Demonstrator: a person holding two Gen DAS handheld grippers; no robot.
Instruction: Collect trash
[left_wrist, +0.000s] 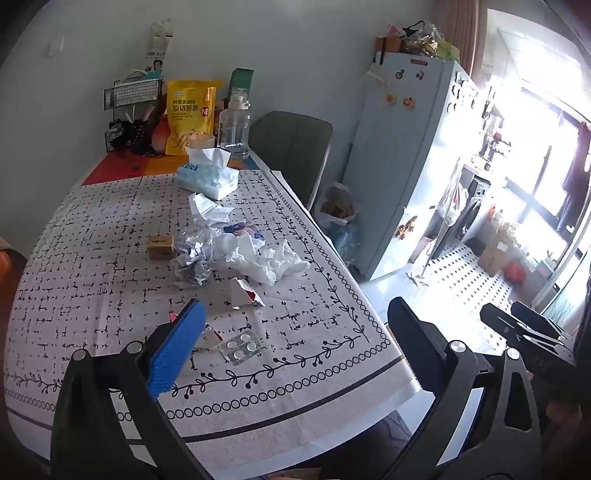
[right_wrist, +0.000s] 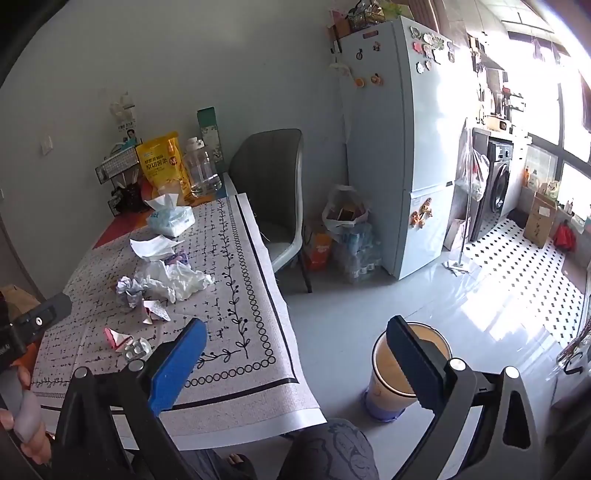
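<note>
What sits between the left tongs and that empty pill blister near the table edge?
Nothing visible. The left tongs hang open just short of the pill blister, which lies flat on the tablecloth; only a pink scrap lies beside it.

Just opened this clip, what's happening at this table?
A person holds a two-finger gripper in each hand over a table strewn with trash. Both the left gripper and right gripper are open and empty. Crumpled tissues, a balled wrapper, a torn packet and a blister pack lie untouched. A bin stands on the floor beside the table. Nothing is collected yet.
</note>
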